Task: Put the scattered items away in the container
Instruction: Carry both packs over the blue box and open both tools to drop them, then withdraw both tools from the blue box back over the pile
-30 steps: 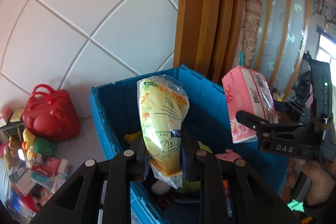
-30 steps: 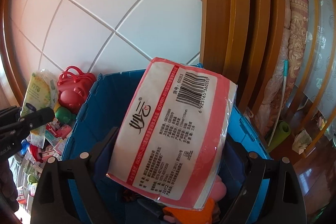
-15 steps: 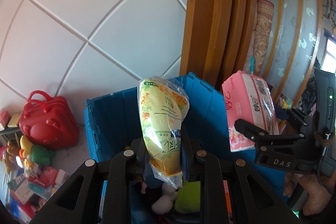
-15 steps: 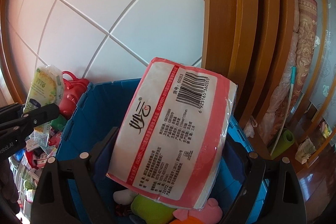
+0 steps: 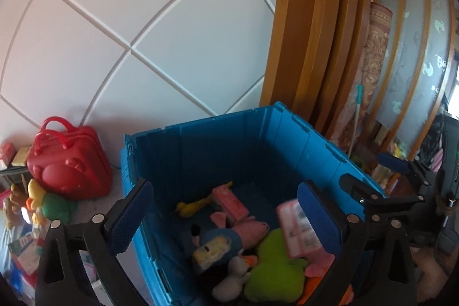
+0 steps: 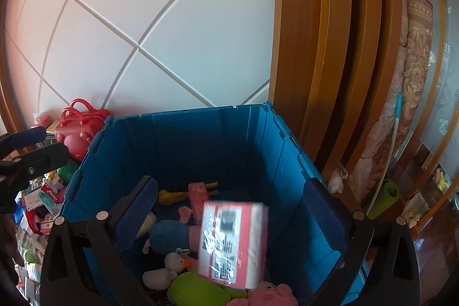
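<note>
Blue plastic container point(image 6: 183, 145) sits against a white wall w/ diagonal grooves point(image 6: 137, 48), wooden door frame point(image 6: 315, 48) at right. Both grippers hang over its open top. Left gripper point(image 5: 226, 215): jaws opening, blue pads spread wide, nothing between them but the view down into the bin. Right gripper point(image 6: 229, 208): jaws opening too, pads clear of the pink-and-white tissue pack point(image 6: 233, 243), which shows blurred in mid-air inside the container, free of both pads. Its barcode and black print are smeared; no lettering can be read. In the left wrist view the same pack point(image 5: 298, 231) appears above the toys, also blurred.

Already in the container: green plush point(image 6: 198, 290), blue plush point(image 6: 169, 237), white duck toy w/ orange bill point(image 6: 169, 268), pink pig plush point(image 6: 269, 294), yellow rubber chicken point(image 6: 175, 195), a small pink box point(image 6: 198, 200). A yellow packet point(image 5: 212, 248) lies on the blue plush in the left wrist view; print too blurred to read.

Outside, left of the bin: red toy suitcase point(image 5: 66, 165) w/ two handles, a green-and-yellow toy point(image 5: 48, 204) beside it, and a heap of small boxes point(image 6: 43, 200) on the floor. One teal-and-white box reads approx. "TONGLI"; rest too small to tell. A rolled patterned carpet point(image 6: 413, 62) leans by the door frame at right, a green mat roll point(image 6: 384, 198) near its foot.
</note>
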The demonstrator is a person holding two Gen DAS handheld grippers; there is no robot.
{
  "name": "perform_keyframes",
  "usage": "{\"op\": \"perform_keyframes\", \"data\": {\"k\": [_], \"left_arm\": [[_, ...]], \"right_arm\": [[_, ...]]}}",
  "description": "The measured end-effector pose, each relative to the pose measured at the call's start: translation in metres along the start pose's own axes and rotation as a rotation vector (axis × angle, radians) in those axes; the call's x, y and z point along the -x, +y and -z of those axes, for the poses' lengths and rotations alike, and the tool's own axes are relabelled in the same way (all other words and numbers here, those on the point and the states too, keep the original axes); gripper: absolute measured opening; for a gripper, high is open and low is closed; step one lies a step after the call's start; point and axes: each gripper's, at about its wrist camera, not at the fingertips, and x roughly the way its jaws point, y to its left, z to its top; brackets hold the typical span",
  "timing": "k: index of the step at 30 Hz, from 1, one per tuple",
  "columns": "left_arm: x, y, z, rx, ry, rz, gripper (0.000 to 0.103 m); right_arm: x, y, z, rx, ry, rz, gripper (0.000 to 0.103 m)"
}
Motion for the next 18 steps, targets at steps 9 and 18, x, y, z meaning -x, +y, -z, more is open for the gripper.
{"op": "perform_keyframes", "data": {"k": [9, 18], "left_arm": [[0.025, 0.012, 0.016, -0.008, -0.013, -0.01, 0.102], [0.073, 0.03, 0.03, 0.017, -0.043, -0.033, 0.102]], "right_arm": [[0.014, 0.004, 0.013, -0.019, 0.011, -0.013, 0.103], [0.044, 0.036, 0.024, 0.024, 0.002, -0.051, 0.103]]}}
